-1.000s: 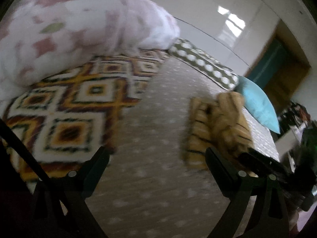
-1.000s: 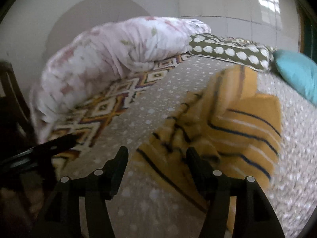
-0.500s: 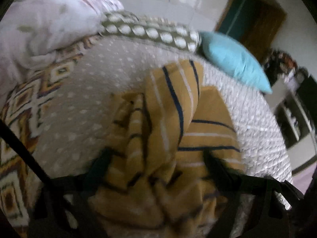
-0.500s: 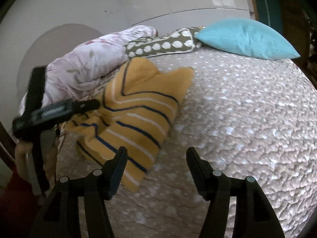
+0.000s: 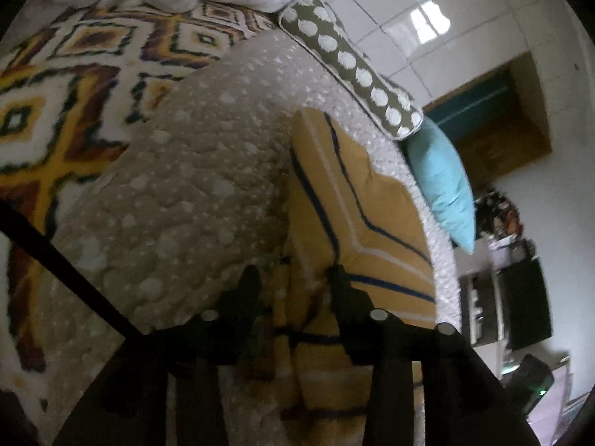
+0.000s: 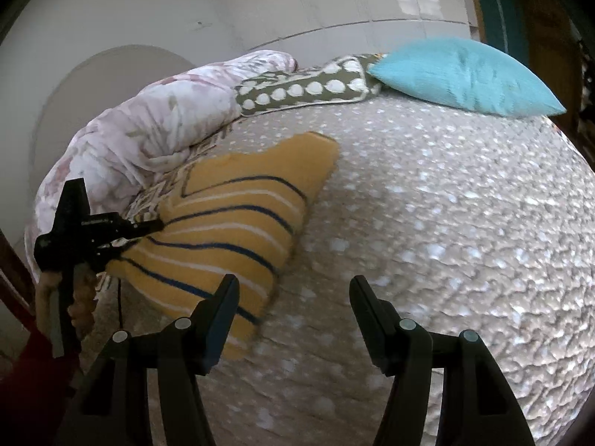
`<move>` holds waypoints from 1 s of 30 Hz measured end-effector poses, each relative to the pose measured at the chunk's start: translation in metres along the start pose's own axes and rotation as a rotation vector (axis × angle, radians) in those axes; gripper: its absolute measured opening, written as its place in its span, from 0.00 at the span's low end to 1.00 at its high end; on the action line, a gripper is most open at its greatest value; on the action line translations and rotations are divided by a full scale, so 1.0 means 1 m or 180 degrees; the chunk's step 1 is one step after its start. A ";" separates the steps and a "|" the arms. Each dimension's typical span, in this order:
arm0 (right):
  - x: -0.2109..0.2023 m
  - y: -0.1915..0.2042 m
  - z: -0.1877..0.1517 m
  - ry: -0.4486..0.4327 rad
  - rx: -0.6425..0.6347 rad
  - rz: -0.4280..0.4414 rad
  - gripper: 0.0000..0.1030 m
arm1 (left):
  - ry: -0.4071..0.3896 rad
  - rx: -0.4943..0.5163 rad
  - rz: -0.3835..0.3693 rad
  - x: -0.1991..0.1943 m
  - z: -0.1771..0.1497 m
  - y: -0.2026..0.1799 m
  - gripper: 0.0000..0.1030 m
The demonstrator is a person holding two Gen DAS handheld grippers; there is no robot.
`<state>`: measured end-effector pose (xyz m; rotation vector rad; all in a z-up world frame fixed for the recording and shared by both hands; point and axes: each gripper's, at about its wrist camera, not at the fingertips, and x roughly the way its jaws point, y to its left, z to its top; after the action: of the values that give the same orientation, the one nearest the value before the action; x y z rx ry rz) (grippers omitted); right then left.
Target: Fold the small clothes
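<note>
With the left gripper [image 5: 293, 278] jaws opening around the yellow striped garment [image 6: 230, 219] at lower centre, and the right gripper [image 6: 293, 297] jaws apart and empty, the fold could be lost if the bunched cloth slips.

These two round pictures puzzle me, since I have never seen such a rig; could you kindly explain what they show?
No robot here: a person holds a two-finger gripper in each hand, and a fisheye camera on each looks along its fingers. One picture is from the left gripper, whose jaws are opening with a bunched edge of the yellow striped garment between them. The other is from the right gripper, open and empty over the dotted bedspread. It also shows the left gripper from outside. Behind lie a floral quilt, a spotted cushion and a blue pillow.
</note>
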<state>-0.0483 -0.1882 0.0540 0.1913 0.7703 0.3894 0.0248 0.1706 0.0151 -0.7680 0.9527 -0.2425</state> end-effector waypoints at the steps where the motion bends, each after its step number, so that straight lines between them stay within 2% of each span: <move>1: 0.001 0.006 0.001 -0.0004 -0.0047 0.0004 0.64 | -0.0028 0.0001 -0.0038 -0.006 -0.001 -0.001 0.37; 2: 0.002 0.012 0.003 -0.0007 -0.0098 0.0003 0.64 | -0.0047 0.0018 -0.0056 -0.012 -0.004 -0.003 0.37; 4: 0.005 0.023 0.005 -0.0009 -0.0203 -0.0011 0.64 | -0.0065 0.0129 -0.0099 -0.023 -0.010 -0.010 0.46; 5: 0.007 0.027 0.005 -0.0009 -0.0239 -0.0025 0.64 | -0.0063 0.0198 -0.0101 -0.027 -0.012 -0.015 0.62; 6: 0.010 0.030 0.006 0.0001 -0.0264 -0.0046 0.64 | -0.0061 0.0267 -0.0084 -0.029 -0.015 -0.018 0.73; 7: 0.014 0.031 0.006 0.0012 -0.0259 -0.0059 0.64 | -0.0058 0.0326 -0.0068 -0.028 -0.017 -0.022 0.74; 11: 0.028 0.024 0.015 0.0005 -0.0045 -0.0115 0.64 | 0.0213 0.0645 0.0063 -0.008 -0.030 -0.037 0.74; 13: 0.041 0.014 0.025 0.0056 0.0157 -0.0095 0.64 | 0.0294 0.0770 0.0165 0.002 -0.035 -0.045 0.66; 14: 0.049 0.009 0.029 0.0112 0.0269 -0.0038 0.64 | 0.0332 0.0856 0.0198 0.008 -0.037 -0.053 0.53; 15: 0.063 0.002 0.032 0.0251 0.0429 0.0118 0.64 | 0.0330 0.0912 0.0242 0.011 -0.039 -0.058 0.52; 16: 0.073 -0.003 0.034 0.0364 0.0542 0.0259 0.57 | 0.0292 0.0965 0.0285 0.014 -0.039 -0.065 0.52; 17: 0.081 -0.007 0.034 0.0457 0.0643 0.0404 0.32 | 0.0244 0.1037 0.0296 0.016 -0.039 -0.075 0.52; 18: 0.087 -0.011 0.034 0.0563 0.0739 0.0530 0.31 | 0.0223 0.1089 0.0278 0.018 -0.039 -0.082 0.52; 20: 0.081 -0.018 0.034 0.0492 0.0815 0.0560 0.23 | 0.0198 0.1180 0.0189 0.018 -0.037 -0.094 0.50; 22: 0.074 -0.023 0.031 0.0482 0.0772 0.0407 0.20 | 0.0226 0.1248 0.0096 0.018 -0.038 -0.098 0.42; 24: 0.070 -0.023 0.025 0.0503 0.0600 0.0124 0.19 | 0.0273 0.1254 0.0171 0.024 -0.037 -0.092 0.33; 26: 0.067 -0.017 0.024 0.0530 0.0388 -0.0078 0.19 | 0.0305 0.1125 0.0258 0.029 -0.036 -0.074 0.32; 28: 0.061 -0.008 0.027 0.0509 0.0226 -0.0231 0.19 | 0.0336 0.0833 0.0095 0.031 -0.036 -0.048 0.30; 30: 0.047 0.004 0.037 0.0342 0.0068 -0.0404 0.19 | 0.0316 0.0672 -0.0057 0.026 -0.038 -0.033 0.28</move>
<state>0.0070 -0.1668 0.0511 0.1414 0.8879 0.2728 0.0142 0.1152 0.0080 -0.5748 0.9962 -0.3934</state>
